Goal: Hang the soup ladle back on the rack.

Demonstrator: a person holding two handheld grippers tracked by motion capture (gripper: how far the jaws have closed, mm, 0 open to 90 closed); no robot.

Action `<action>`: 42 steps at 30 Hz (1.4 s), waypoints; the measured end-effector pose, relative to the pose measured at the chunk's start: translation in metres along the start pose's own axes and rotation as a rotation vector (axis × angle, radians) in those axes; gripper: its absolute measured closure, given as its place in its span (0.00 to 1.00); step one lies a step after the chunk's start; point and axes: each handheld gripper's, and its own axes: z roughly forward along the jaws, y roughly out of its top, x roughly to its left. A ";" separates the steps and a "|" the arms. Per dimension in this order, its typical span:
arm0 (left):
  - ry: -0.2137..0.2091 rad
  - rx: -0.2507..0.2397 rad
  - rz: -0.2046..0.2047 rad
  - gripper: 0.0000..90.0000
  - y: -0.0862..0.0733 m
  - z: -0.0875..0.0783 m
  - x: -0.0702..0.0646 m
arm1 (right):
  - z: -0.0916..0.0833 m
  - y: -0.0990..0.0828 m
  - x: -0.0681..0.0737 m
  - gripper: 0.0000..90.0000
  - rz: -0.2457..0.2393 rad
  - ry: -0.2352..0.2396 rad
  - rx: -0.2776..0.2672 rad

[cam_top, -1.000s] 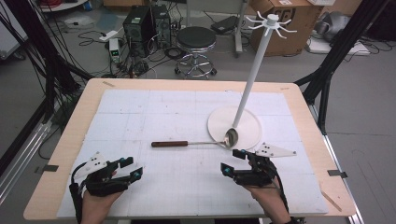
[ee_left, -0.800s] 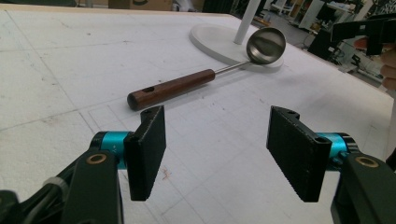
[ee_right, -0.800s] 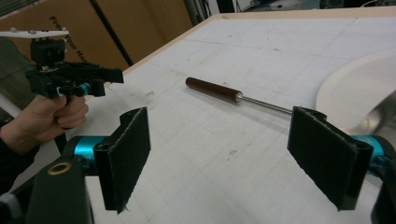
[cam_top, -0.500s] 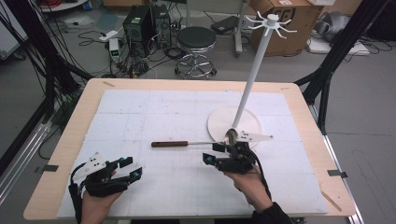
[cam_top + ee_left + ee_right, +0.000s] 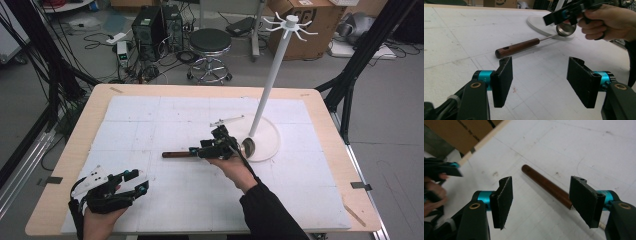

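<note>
Ladle: the ladle (image 5: 200,152) lies flat near the middle of the table, wooden handle (image 5: 545,185) pointing toward the person's left, bowl (image 5: 565,29) resting against the white stand base (image 5: 267,142).
Long axis: roughly side to side across the table.
Right gripper: right gripper (image 5: 540,201) hovers over the handle, jaws wide, nothing held; the handle runs slantwise between them, passing close to one jaw.
Left gripper: left gripper (image 5: 132,185) sits well apart at the near left, jaws wide, empty.
Nearer hand: the right, I'd judge; closing across the handle looks likely.
</note>
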 end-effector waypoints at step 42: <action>0.018 -0.006 -0.001 0.43 -0.002 -0.008 -0.002 | 0.055 0.010 0.003 0.80 -0.276 -0.231 0.422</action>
